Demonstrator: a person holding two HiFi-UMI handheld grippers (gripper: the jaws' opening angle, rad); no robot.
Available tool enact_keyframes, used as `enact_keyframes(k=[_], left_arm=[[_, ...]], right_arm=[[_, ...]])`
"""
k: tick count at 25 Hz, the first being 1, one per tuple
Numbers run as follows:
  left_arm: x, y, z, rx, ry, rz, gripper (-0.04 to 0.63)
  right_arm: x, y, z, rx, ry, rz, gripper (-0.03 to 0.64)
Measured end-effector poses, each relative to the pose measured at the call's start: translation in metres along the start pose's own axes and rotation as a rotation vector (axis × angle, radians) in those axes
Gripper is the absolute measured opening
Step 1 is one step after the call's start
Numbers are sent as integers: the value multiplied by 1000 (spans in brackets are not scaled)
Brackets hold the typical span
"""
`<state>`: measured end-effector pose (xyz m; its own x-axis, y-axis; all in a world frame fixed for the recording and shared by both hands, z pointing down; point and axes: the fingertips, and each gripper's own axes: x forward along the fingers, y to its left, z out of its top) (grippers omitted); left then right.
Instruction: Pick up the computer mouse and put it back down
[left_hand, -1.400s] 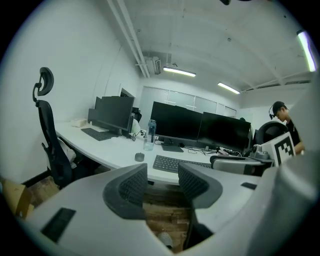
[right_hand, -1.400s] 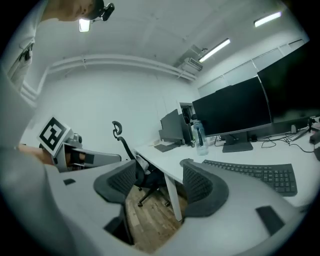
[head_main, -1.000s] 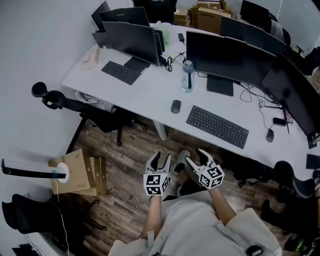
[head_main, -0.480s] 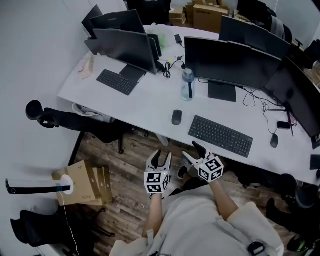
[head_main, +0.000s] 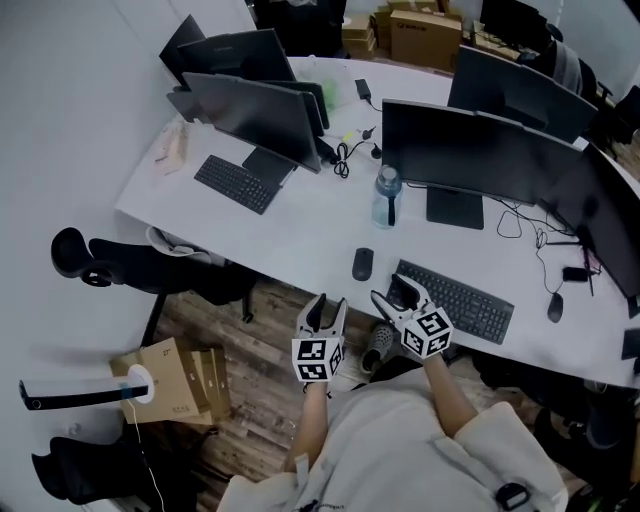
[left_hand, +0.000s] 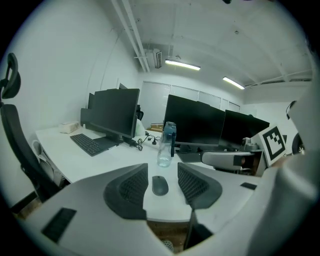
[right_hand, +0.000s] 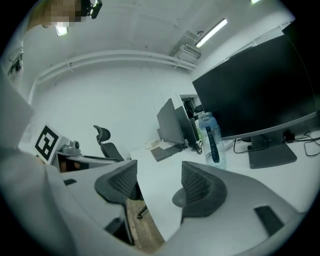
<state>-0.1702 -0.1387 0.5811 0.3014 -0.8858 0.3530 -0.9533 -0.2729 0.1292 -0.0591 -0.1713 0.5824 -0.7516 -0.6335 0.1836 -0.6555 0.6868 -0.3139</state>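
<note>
Both grippers have come nearer the white desk (head_main: 300, 225) than they were a second ago, when they hung over the wooden floor well short of its edge. The water bottle (head_main: 386, 199) stands on that desk, just before the foot of a wide dark monitor (head_main: 460, 150). The computer mouse (head_main: 362, 264) lies flat on the desktop in front of the bottle, a little to its left and closer to the desk's near edge. A black keyboard (head_main: 455, 300) lies in front of the bottle and to its right. The left gripper (head_main: 325, 312) is off the desk, in front of the bottle and beyond the mouse from it, its jaws apart. In the left gripper view the mouse (left_hand: 160, 186) shows through the gap of the left gripper (left_hand: 162, 167) with the bottle (left_hand: 166, 145) behind it — but it sits out on the desk, touched by neither pad. The right gripper (head_main: 392, 295) is held straight in front of the bottle, with its tips over the desk's near edge, jaws also apart. Nothing is clamped in the right gripper (right_hand: 159, 172) — bare desktop and floor show between its pads, and the bottle (right_hand: 212, 140) stands beyond its right jaw.
</note>
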Motion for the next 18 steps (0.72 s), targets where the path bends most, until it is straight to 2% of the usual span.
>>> enact_keyframes(k=[6,8,14,18], left_arm=[[42,22,14,10,9,14,190],[56,25,13,10,25,6,189],[102,13,6,-15,62,-33,178],[130,5,2,5,93,-72,178]], right_arm=[[32,-23,6,10,31,-6,281],[40,-35,6,44,32,-13,281],[53,-76,8,95,46,-56,279],[64,-90,7,66,69,-57,279]])
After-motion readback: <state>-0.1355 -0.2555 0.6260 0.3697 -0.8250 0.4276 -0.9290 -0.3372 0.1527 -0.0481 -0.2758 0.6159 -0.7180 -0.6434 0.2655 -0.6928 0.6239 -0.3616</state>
